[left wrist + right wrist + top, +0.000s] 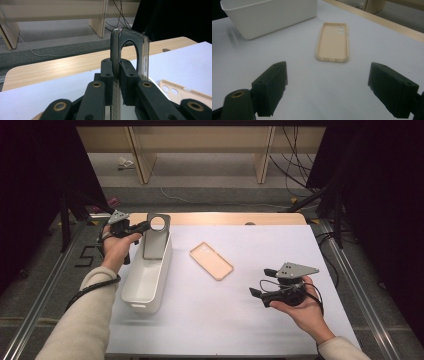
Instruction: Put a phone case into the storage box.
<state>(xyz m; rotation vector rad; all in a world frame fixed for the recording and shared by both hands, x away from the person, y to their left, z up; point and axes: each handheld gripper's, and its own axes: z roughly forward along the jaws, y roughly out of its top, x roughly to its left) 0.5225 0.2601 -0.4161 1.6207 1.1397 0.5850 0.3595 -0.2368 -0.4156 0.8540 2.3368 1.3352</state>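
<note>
Two phone cases, one white bin.
Left tongs (141, 226) clamp the grey case (156, 236) over the bin (145, 280); right tongs (261, 282) gape, beige case (211, 260) at ten o'clock.

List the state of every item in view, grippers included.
Smoky translucent phone case: upright, held over the bin.
Beige phone case: flat on the table, inside up, untouched.
White plastic bin: open-topped, upright.
Left gripper: shut on the smoky case.
Right gripper: open, nothing between its jaws.

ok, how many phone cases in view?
2. A dark clear case is clamped upright in the left claw over the white bin. A beige case lies flat on the table, right of the bin. Nothing seen inside the bin.
</note>
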